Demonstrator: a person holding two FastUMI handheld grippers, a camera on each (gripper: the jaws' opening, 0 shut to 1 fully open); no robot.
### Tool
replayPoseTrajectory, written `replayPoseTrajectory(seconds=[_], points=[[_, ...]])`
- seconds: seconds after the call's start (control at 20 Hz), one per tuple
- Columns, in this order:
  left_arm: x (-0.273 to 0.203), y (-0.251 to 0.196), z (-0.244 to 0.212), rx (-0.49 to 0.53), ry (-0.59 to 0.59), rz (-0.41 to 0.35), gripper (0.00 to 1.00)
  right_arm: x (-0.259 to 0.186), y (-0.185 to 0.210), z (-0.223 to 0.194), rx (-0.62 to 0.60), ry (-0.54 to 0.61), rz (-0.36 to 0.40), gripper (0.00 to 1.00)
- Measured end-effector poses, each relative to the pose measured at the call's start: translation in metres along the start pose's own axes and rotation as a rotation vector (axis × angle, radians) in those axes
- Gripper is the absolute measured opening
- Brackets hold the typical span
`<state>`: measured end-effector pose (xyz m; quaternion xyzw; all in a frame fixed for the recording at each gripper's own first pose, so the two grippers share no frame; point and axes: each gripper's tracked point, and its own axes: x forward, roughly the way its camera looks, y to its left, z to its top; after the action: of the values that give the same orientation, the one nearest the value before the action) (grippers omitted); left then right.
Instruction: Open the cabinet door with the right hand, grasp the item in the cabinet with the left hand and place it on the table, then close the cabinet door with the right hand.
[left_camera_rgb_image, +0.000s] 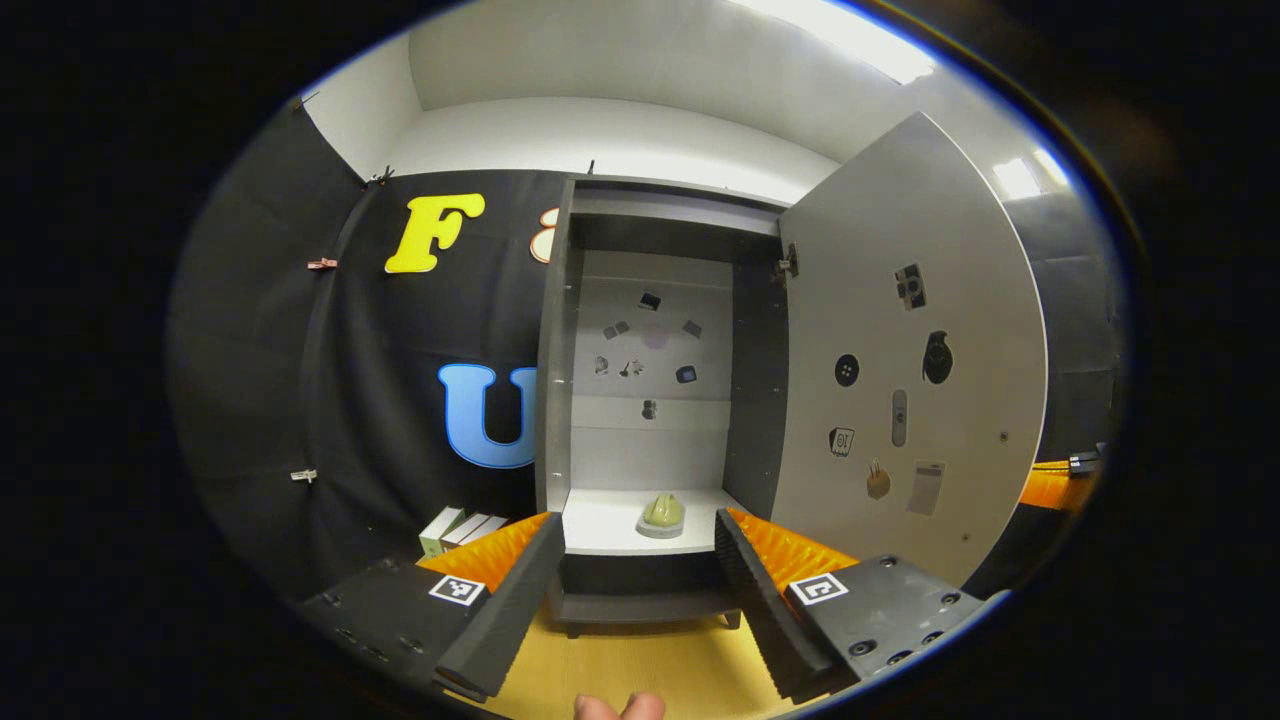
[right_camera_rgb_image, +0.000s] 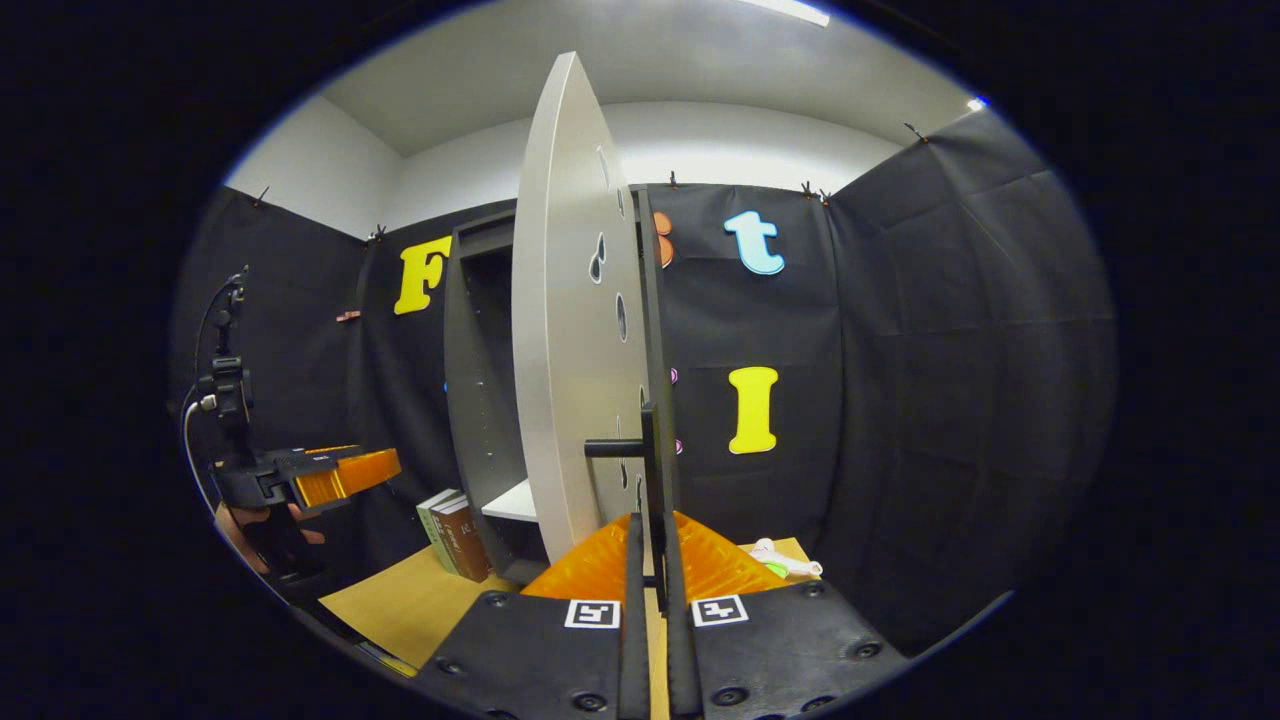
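Left gripper (left_camera_rgb_image: 632, 590): fingers wide apart, nothing between, pointing straight fwd, level. Two fingertips of a hand (left_camera_rgb_image: 618, 708) peek in at bottom edge of left gripper view. Right gripper (right_camera_rgb_image: 648, 600): fingers (right_camera_rgb_image: 634, 620) squeezed close together, held upright. Left gripper also far off at left side of right gripper view, hand under it.

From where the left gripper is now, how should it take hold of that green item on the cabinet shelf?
Come straight in through the open front. The item is a low rounded dome, alone near the shelf's front edge, centred between the open left gripper's fingers. Grip its two opposite sides low down, above its flat base.
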<state>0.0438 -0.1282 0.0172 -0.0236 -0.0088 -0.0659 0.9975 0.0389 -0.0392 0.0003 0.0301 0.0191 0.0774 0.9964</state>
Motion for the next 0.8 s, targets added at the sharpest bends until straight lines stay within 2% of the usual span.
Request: replayPoseTrajectory(seconds=[0.05,0.1,0.25,0.3,0.45,0.55,0.6,0.7,0.75,0.8], points=[[0.006,-0.004,-0.003,0.000,0.006,-0.011,0.95,-0.001,0.000,0.000,0.007,-0.001,0.002,0.22],[0.012,-0.009,-0.004,0.003,0.015,-0.027,0.95,-0.001,0.001,-0.001,0.020,0.000,0.007,0.11],[0.031,-0.020,-0.008,0.030,0.036,-0.055,0.95,-0.008,-0.011,0.002,0.039,-0.027,0.026,0.12],[0.038,-0.023,-0.007,0.039,0.039,-0.060,0.95,-0.014,-0.020,0.005,0.039,-0.044,0.009,0.17],[0.066,-0.032,-0.008,0.047,0.037,-0.075,0.95,-0.016,-0.059,0.002,0.035,-0.055,-0.080,0.19],[0.089,-0.037,-0.010,0.048,0.045,-0.084,0.92,-0.022,-0.080,-0.010,0.039,-0.015,-0.122,0.72],[0.102,-0.040,-0.011,0.047,0.056,-0.094,0.94,-0.023,-0.091,-0.012,0.040,-0.009,-0.149,0.99],[0.134,-0.043,-0.014,0.061,0.086,-0.117,0.94,-0.022,-0.115,-0.014,0.023,-0.045,-0.221,0.98],[0.150,-0.040,-0.018,0.076,0.107,-0.118,0.92,-0.022,-0.125,-0.014,0.010,-0.063,-0.240,1.00],[0.166,-0.040,-0.022,0.087,0.137,-0.124,0.92,-0.020,-0.135,-0.013,-0.008,-0.078,-0.261,0.97]])
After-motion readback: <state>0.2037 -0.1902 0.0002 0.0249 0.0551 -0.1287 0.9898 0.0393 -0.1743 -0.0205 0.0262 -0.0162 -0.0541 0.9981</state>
